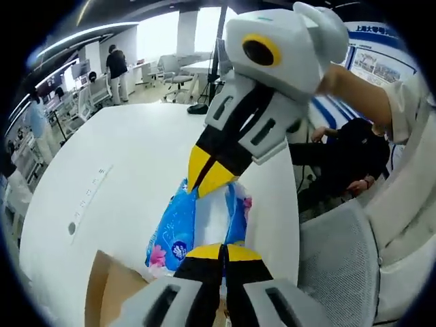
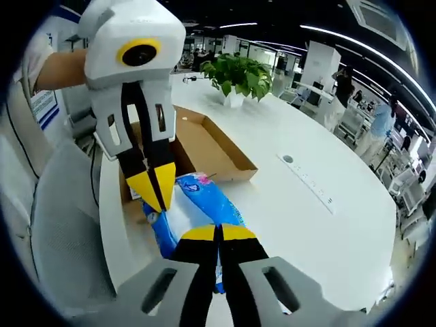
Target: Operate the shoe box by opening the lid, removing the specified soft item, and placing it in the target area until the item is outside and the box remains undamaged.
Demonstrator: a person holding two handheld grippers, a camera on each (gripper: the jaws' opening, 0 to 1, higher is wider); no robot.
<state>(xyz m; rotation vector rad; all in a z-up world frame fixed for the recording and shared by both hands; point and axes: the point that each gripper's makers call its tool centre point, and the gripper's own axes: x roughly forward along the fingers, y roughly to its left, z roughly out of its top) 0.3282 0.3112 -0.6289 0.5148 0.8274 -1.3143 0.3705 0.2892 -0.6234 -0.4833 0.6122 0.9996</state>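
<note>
So the blue tissue pack (image 1: 178, 228) is already out of the shoe box (image 2: 204, 146) and is lying on the white table (image 1: 116, 163), just beside the open cardboard. In the right gripper view the box is seen past the far end of the pack, lid off or folded flat, brown inside, no dents or tears that can be made out. Looks like the placing step is what's in hand here, not the pulling-out part.

Both tools are on the pack from opposite ends. The right gripper (image 2: 218, 231) has its 2 yellow tips pressed together at the near end of the pack, and the left gripper (image 2: 155, 187) comes down from the upper left with its tips closed too, on the far end of the pack. In the left gripper view it's mirrored: the left gripper (image 1: 221, 251) rises from the bottom, tips together over the wrapper, and the right gripper (image 1: 211, 174) drops in from above. Whether plastic is really pinched between each pair can't be told for sure, but it reads that way for both.

The next move probably calls for the pack to be settled flat in the target spot and both pairs of tips to be eased apart, then lifted clear without the box being nudged. A potted plant (image 2: 238, 75) stands further back on the table, well apart from all this.
</note>
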